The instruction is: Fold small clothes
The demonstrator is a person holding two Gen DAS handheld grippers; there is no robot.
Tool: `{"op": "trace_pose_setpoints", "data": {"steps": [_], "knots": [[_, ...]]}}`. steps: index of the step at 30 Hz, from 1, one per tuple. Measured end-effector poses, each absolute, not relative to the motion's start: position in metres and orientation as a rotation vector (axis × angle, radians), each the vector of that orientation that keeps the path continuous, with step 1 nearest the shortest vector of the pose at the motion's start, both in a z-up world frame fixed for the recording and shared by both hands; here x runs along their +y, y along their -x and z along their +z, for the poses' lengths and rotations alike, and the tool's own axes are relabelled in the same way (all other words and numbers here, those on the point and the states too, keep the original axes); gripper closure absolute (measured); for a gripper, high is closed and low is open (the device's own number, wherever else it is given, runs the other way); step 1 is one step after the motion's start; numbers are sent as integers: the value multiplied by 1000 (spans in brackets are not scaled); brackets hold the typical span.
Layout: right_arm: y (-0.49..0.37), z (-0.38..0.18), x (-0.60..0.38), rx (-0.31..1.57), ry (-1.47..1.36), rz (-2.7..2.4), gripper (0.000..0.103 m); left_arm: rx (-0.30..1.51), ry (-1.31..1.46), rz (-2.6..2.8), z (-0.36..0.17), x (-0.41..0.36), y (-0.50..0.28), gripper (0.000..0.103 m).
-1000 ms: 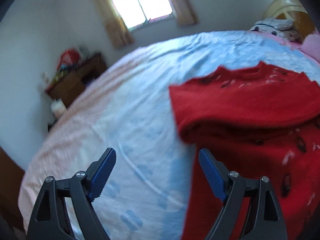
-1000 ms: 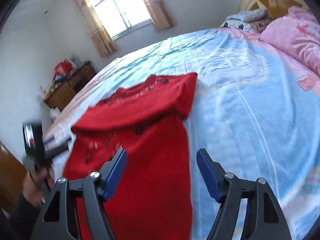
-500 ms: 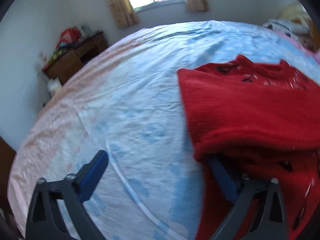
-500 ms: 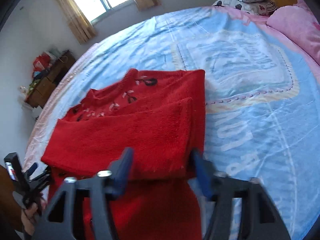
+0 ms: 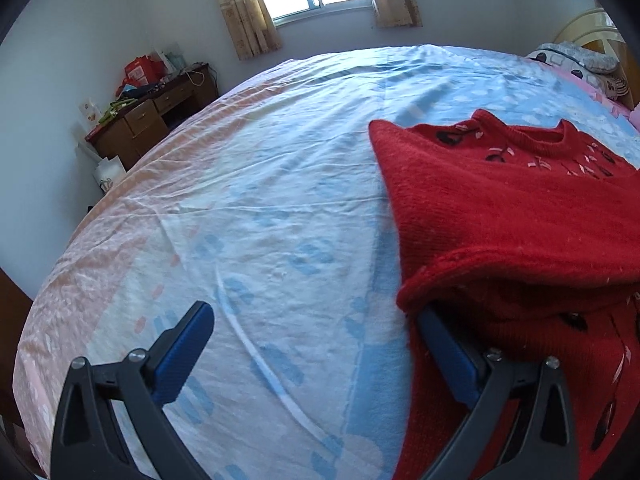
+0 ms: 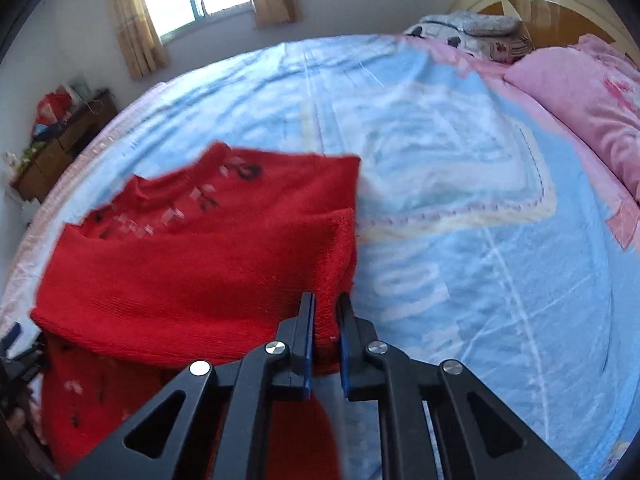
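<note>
Two grippers on red sweater [image 6: 192,264], right gripper [image 6: 325,312] just closed, pinching folded edge, left gripper [image 5: 316,336] wide apart, one finger [image 5: 448,356] under fold, blue bedsheet [image 5: 260,208] below.

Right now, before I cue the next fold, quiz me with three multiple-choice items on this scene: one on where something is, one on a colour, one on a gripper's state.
1. Where does the sweater lie?
A. on the bedsheet
B. on the wooden desk
C. on the pink pillow

2. What colour is the sweater?
A. blue
B. red
C. white

3. How does the right gripper stand?
A. wide open above the bed
B. shut on nothing
C. shut on the sweater's folded edge

Answers:
1. A: the knit lies spread on the blue sheet, while the desk stands by the wall and the pillow lies apart at the headboard.
2. B: it is red in both views, with small dark and pale motifs near the collar.
3. C: its jaws have just been closing and now pinch red knit between the pads; the left gripper is open, one finger under the fold.
</note>
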State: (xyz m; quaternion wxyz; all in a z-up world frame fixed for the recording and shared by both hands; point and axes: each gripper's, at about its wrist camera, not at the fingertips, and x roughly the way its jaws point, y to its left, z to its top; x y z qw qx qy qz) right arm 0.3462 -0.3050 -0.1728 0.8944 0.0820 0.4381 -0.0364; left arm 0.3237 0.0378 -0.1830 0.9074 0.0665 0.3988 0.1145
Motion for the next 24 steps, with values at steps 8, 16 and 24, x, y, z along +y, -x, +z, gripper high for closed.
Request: {"op": "trace_pose_setpoints", "data": {"steps": [8,16,24], "knots": [[-319,-149,-301,796,-194,-28,68,807,-32,219,-180,54,-310,0],[-321,-168,-260,825,-22,15,67,842,-53,268,-187,55,-308,0],[-294,-153,-270,805,-73,29,50,827,-60,232,-186,58,-280,0]]}}
